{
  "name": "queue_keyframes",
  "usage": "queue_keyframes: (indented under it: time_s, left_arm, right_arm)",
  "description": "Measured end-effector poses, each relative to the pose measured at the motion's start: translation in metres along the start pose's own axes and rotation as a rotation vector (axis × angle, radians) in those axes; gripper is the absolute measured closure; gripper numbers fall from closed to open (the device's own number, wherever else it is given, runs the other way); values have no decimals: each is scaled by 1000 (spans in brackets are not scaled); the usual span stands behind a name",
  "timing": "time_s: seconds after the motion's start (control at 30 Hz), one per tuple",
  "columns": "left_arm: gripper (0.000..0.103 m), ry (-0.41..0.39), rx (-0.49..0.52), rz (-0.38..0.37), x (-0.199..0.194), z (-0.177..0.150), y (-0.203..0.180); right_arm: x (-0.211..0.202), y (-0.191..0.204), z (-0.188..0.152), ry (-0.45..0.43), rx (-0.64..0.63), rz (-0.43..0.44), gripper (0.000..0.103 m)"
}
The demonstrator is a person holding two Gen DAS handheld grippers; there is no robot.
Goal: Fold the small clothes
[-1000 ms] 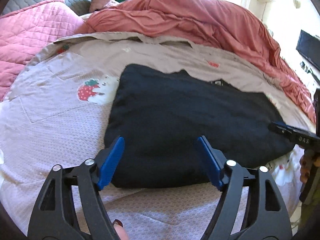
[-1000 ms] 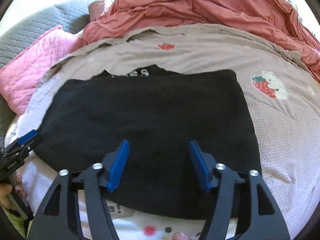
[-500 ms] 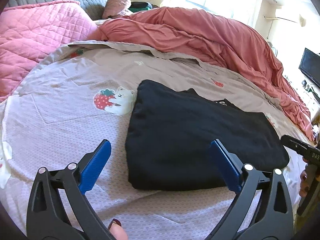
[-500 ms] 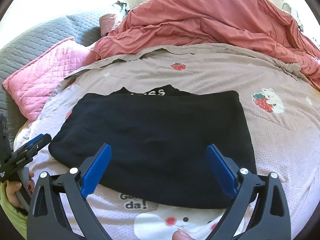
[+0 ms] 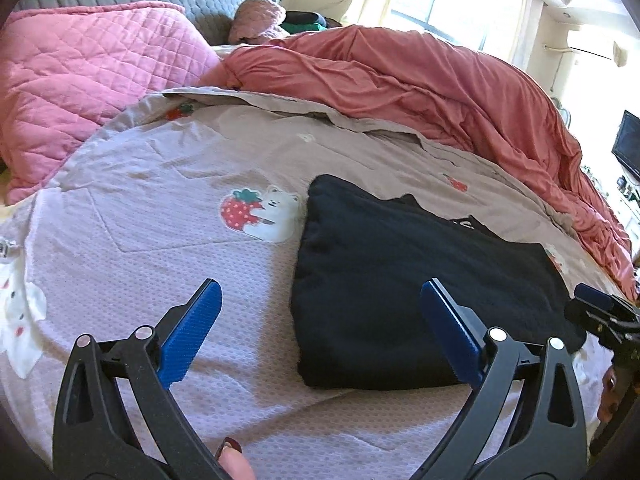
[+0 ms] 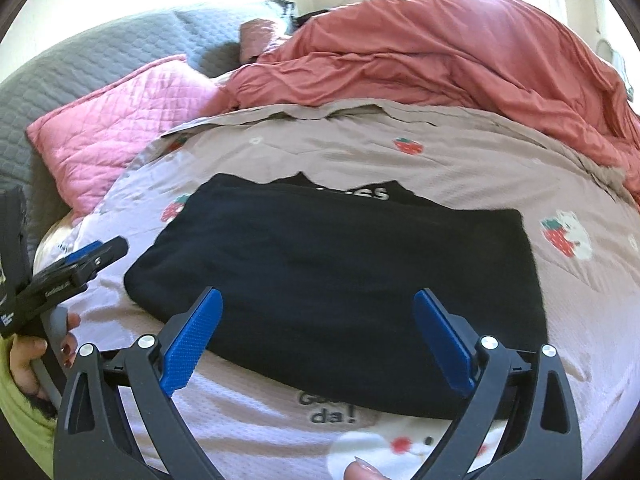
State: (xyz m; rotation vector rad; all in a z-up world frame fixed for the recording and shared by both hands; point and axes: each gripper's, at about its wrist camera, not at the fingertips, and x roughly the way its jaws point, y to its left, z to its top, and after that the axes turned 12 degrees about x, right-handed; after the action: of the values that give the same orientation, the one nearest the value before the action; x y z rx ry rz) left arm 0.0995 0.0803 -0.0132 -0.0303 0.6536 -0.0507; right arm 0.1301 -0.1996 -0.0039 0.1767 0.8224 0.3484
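You have both tongs spread wide with nothing between the pads: the left tongs [image 5: 320, 344] hang over the near-left corner of the black garment [image 5: 416, 280], and the right tongs [image 6: 320, 340] hang over its near edge. The garment lies as a flat, roughly rectangular fold on the strawberry-print bedsheet [image 5: 160, 240], near the front edge of the bed, with a strip of white lettering peeking out at its far side. It looks as if one fold is already made, so judge the next step as either one more fold across or a squaring-up. To do it well, take the cloth by two corners of the same edge, pinch all the layers together (a loose under-layer will drag and spoil the edge), carry the edge level, and lay it down so the edges meet. Watch that the soft sheet does not bunch up with the cloth. No basket, box or drawer shows in either view; the pink quilted pillow [image 6: 120, 128] and the rust-red duvet [image 5: 420, 80] lie well beyond the garment.
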Motion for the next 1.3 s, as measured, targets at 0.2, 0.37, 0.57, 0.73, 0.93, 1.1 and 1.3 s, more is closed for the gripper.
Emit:
queue_keyframes:
  time_s: [0.2, 0.37, 0.57, 0.73, 0.93, 1.1, 1.3]
  left_arm:
    - [10, 11, -19, 34, 0, 1, 14]
    - [10, 8, -67, 39, -2, 2, 31]
    - [10, 3, -185, 49, -6, 1, 66]
    - [10, 0, -238, 78, -8, -1, 81]
    - [10, -6, -266, 124, -11, -1, 93]
    - [10, -11, -282, 164, -13, -1, 100]
    - [10, -6, -279, 170, -12, -1, 100]
  right_arm:
    - [11, 27, -6, 17, -63, 24, 7]
    - [19, 49, -11, 27, -112, 43, 7]
    - [29, 77, -19, 43, -177, 67, 7]
    - [38, 96, -26, 60, -217, 81, 7]
    - [49, 118, -31, 71, -250, 96, 7]
    - [62, 137, -37, 76, -296, 85, 7]
    - [83, 159, -42, 96, -332, 73, 7]
